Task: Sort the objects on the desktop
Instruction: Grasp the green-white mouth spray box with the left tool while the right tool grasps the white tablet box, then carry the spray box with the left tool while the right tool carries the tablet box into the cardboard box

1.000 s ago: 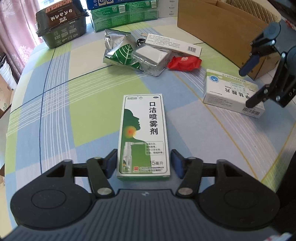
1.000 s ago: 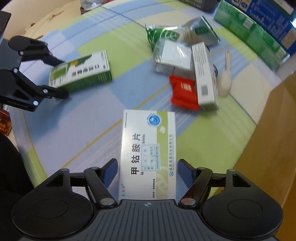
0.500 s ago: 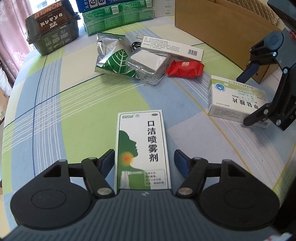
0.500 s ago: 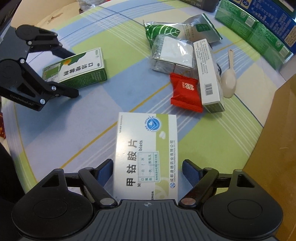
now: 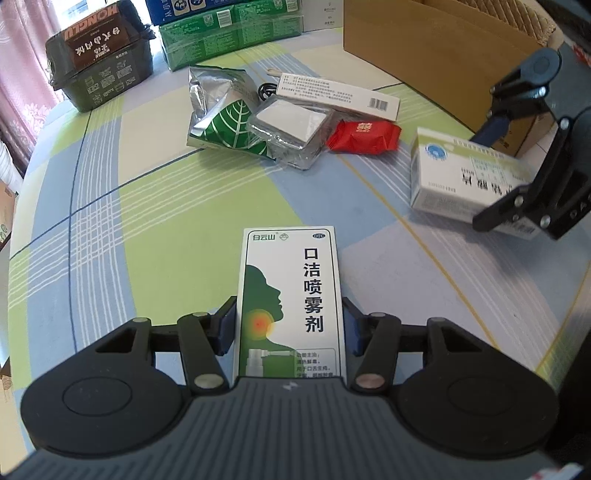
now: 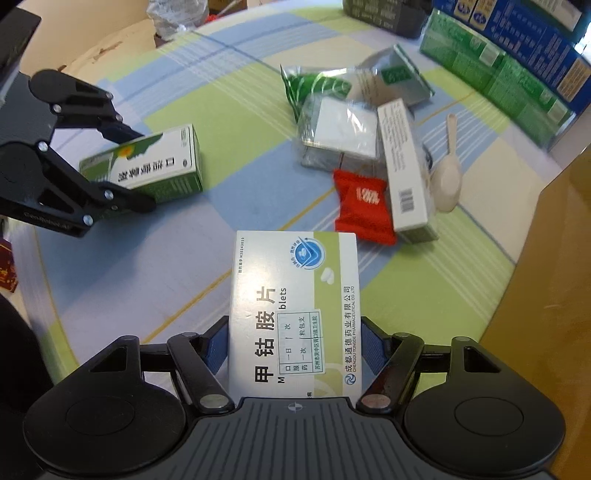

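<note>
- The left claw (image 5: 290,326) points steeply down at the checked cloth of the bench (image 5: 155,206); its jaws have just been closing and now sit flush against the long sides of the green-and-white spray box (image 5: 291,295), which lies flat on the cloth.
- The right claw (image 6: 293,347) has likewise just been closing, and its blue pads (image 6: 216,347) meet the sides of the white tablet box (image 6: 295,295); in the left wrist view that box looks tipped, its near edge off the cloth.
- Each box lies lengthwise between its claw's fingers, its far end towards the middle of the bench.
- Beyond the two boxes a loose cluster lies mid-bench: a foil pouch with a leaf print (image 5: 225,122), a clear-wrapped white pack (image 5: 291,127) touching it, a red sachet (image 5: 364,136) just beside that, and a long white carton with a barcode (image 5: 340,96) resting across the back.
- A pale plastic scoop (image 6: 447,177) lies next to the long carton in the right wrist view.
- A cardboard box (image 5: 436,55) stands at the bench's edge near the right claw; green and blue packs (image 5: 229,31) and a dark tub (image 5: 103,70) line the far side.
</note>
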### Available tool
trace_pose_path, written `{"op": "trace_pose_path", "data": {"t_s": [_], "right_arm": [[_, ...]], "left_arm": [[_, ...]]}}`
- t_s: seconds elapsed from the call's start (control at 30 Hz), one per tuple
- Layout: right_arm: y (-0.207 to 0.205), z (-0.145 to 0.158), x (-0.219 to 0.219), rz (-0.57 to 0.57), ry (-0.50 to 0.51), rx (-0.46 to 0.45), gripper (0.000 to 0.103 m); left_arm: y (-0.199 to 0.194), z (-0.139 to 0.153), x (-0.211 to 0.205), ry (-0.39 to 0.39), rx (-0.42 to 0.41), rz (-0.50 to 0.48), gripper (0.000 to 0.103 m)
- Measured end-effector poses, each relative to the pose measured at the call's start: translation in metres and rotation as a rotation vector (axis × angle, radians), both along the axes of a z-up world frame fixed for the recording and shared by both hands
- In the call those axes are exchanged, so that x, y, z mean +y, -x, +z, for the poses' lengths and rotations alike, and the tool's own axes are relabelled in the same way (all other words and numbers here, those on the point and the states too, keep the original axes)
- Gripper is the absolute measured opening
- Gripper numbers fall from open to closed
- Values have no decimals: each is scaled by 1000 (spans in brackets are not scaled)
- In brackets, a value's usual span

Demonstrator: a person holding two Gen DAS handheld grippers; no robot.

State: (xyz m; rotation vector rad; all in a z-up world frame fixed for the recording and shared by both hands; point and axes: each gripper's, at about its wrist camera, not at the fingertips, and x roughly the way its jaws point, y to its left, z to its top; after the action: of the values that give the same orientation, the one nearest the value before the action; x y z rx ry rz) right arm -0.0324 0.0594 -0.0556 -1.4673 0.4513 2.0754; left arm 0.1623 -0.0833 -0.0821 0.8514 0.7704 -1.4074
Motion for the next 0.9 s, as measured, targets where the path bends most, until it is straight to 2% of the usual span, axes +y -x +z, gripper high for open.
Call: {"op": "trace_pose_path", "data": {"t_s": [0.5, 0.9], "right_arm": [[-11, 70, -37, -17, -87, 47, 68], [-39, 107, -63, -46, -137, 68, 68]], "left_arm": [[25, 60, 19, 34, -26, 3, 51], [55, 96, 28, 63, -34, -42, 51]]}}
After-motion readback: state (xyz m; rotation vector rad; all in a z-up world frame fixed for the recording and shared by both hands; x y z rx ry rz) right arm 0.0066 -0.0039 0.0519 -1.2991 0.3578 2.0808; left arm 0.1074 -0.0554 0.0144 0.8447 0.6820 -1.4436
